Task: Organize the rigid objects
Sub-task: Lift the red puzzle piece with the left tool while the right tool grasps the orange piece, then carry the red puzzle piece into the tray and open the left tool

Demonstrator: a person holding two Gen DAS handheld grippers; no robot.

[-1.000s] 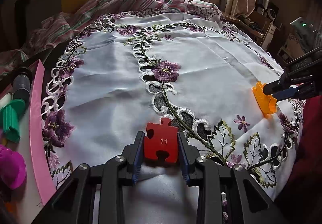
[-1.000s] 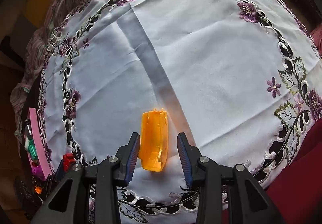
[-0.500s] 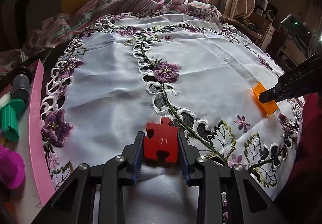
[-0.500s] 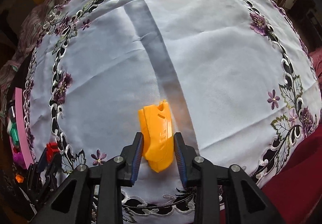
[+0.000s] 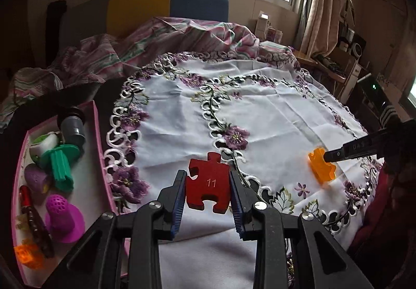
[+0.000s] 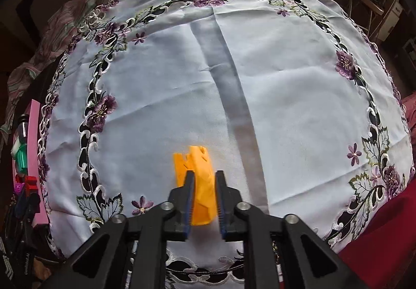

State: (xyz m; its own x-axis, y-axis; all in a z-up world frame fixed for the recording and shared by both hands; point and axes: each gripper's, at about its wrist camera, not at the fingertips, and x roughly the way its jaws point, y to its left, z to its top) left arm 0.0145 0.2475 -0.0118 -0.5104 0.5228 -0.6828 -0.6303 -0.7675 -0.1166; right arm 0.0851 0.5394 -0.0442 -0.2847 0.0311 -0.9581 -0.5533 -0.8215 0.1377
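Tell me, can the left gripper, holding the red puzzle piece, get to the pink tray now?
Probably yes. The left gripper grips the red puzzle piece clear of the cloth, and the pink tray lies open beside it, nothing between.

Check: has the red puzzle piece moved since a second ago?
Yes. Red puzzle piece, clamped in the left gripper, lifted off the tablecloth toward the pink tray.

Both wrist views look down close over the embroidered tablecloth (image 5: 273,117), sharing the orange piece (image 6: 200,179).

Open white tablecloth (image 5: 273,117) mid-bed; crowded pink tray (image 5: 102,148) along left edge.
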